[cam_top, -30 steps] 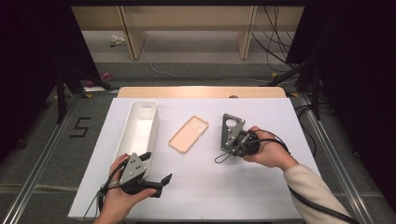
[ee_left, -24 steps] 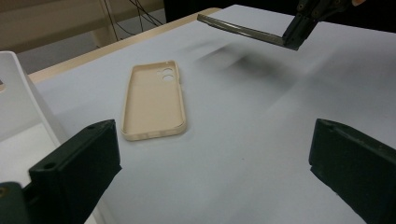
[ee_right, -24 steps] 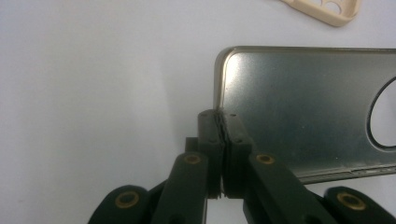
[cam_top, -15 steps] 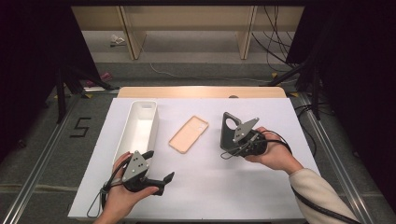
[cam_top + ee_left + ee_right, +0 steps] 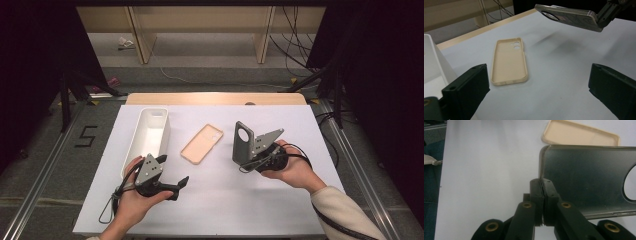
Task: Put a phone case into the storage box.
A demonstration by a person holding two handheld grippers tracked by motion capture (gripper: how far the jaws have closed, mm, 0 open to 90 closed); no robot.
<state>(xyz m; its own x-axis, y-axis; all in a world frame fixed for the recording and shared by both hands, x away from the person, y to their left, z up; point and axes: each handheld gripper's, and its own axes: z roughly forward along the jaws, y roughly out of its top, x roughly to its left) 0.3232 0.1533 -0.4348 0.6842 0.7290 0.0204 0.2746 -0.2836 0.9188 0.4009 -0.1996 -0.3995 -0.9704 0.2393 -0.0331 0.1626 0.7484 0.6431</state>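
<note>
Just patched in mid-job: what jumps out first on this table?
The dark phone case held up off the white table, pinched by its edge in the right gripper. To its left a beige phone case lies flat, hollow side up, beside a long white bin. The left gripper waits open near the front edge.

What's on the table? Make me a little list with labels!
right gripper: shut on the edge of the dark phone case, held up off the table
left gripper: open, holding nothing
beige phone case: lying hollow side up, mid-table
white bin: left of the beige case
table: white top
</note>
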